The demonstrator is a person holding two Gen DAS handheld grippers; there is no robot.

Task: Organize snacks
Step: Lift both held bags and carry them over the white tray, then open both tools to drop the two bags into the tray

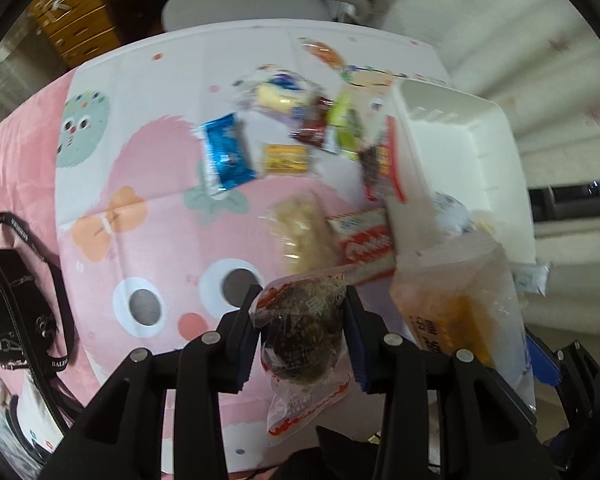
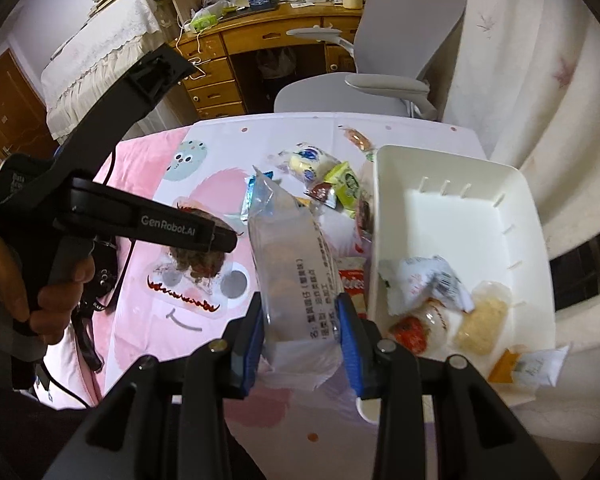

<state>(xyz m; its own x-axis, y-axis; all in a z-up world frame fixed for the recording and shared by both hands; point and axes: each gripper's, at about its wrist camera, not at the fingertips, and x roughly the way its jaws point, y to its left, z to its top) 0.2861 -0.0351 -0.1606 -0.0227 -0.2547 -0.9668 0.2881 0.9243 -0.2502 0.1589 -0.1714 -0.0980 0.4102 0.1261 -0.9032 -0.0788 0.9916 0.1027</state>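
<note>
**Two packets in the air, one bin to fill**

The left gripper pinches a clear-wrapped dark, crumbly snack ball with red print on its film, its blue pads pressed against both sides of the wrapper. The right gripper clamps a tall clear plastic packet of pale biscuits with black lettering the same way, low on the pack, so most of the packet stands above the fingers and leans away. Both packets hang clear of the pink cartoon-printed tablecloth.

The white rectangular plastic bin sits to the right, already holding a few wrapped snacks in its near end, while its far half looks bare. More loose snacks lie on the cloth just beside its left wall, among them a blue foil packet and a red-and-white biscuit box.

The step in hand seems to be carrying both packets over to the bin. It should go best one hand at a time, the right first since it is nearer. The tall packet ought to clear the rim fully before the fingers part, and the bare far half is the better landing spot. Thin film can slip, so neither grip should slacken on the way.
</note>
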